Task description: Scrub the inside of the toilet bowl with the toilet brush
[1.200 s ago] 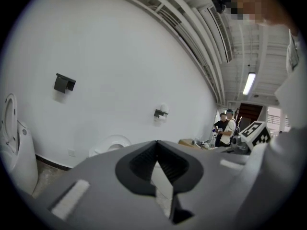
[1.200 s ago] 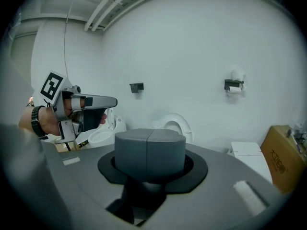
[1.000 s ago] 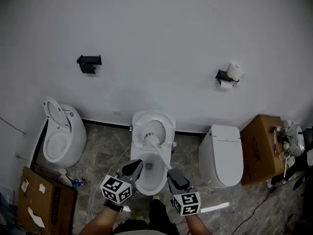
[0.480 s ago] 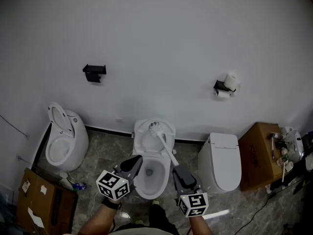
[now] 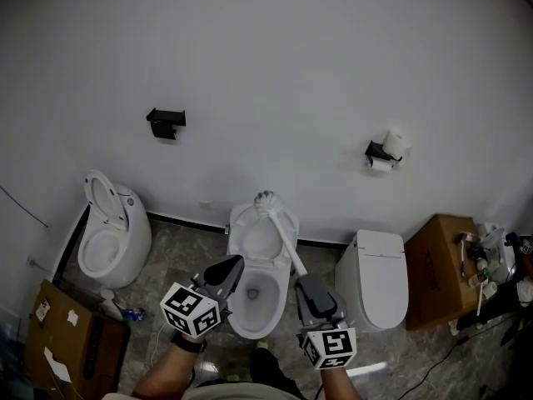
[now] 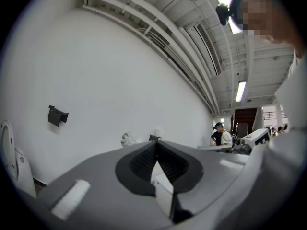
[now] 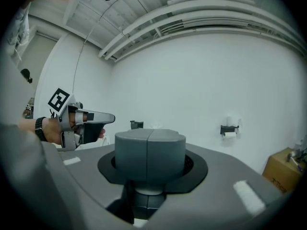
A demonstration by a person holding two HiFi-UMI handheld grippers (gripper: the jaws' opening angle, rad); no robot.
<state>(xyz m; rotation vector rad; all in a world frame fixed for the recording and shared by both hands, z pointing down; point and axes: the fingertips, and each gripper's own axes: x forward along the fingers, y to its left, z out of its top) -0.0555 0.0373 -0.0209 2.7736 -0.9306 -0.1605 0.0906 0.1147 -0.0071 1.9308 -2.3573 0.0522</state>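
Three toilets line the wall in the head view. The middle toilet [image 5: 279, 307] lies at 12 o'clock between the two grippers. The right gripper [image 5: 306, 283] has its jaws clamped on the handle of the toilet brush [image 5: 283, 238]. The handle runs toward 11 o'clock to the brush head [image 5: 265, 198], which is up at the top edge of the raised seat, by the wall. The left gripper [image 5: 231, 267] has its jaws closed tip to tip on nothing, at the bowl's 9 o'clock side.

We read no brands. The marker cubes [image 5: 190, 311] carry only black-and-white squares, and the print on the cardboard box [image 5: 441, 258] is too small to read.

Only the left gripper view shows a distant person [image 6: 219, 134] at 3 o'clock and the ceiling lights [image 6: 240, 91]. Only the right gripper view shows the left gripper side-on, at 9 o'clock, with the paper roll [image 7: 229, 128] at 3 o'clock.
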